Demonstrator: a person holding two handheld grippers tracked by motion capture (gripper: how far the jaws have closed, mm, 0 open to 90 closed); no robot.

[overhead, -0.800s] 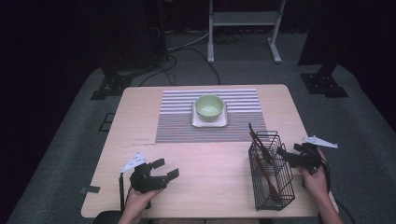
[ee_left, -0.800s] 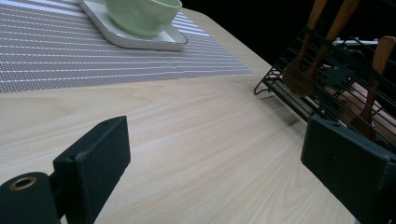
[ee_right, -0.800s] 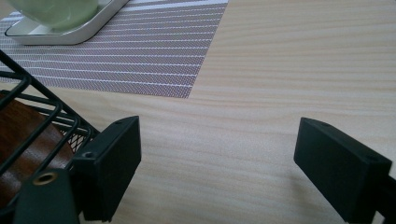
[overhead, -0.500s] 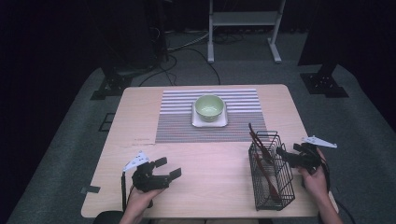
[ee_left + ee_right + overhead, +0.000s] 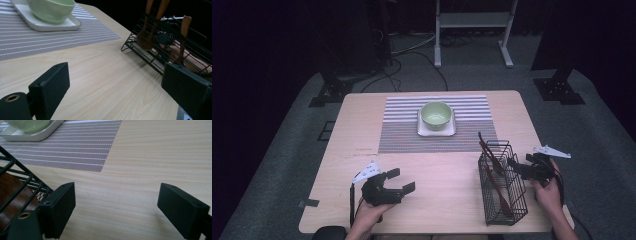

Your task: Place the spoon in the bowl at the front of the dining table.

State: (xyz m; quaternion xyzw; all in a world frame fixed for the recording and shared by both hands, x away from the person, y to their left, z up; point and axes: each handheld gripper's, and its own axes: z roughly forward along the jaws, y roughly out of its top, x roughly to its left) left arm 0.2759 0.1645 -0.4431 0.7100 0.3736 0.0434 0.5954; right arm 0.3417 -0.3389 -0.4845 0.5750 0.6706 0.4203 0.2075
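My left gripper (image 5: 401, 180) hovers over the near left part of the wooden table (image 5: 362, 125), jaws wide open with only bare wood between them (image 5: 117, 85). It looks toward a black wire basket (image 5: 504, 192) (image 5: 160, 52) holding wooden utensils (image 5: 490, 162) (image 5: 147, 30). My right gripper (image 5: 515, 167) sits at the basket's right side, open and holding nothing (image 5: 120, 205); the basket's wires (image 5: 17, 182) lie just beside its left jaw. A pale green bowl (image 5: 436, 114) (image 5: 51, 10) rests on a white tray (image 5: 437, 132) (image 5: 50, 25).
A grey striped placemat (image 5: 402, 135) (image 5: 70, 147) lies under the tray at the table's far middle. Bare wood stretches between the two grippers. Dark stands and cables (image 5: 402, 50) sit on the floor beyond the table.
My left gripper has drifted slightly to the right over the table, still open. The right gripper and the basket have kept still.
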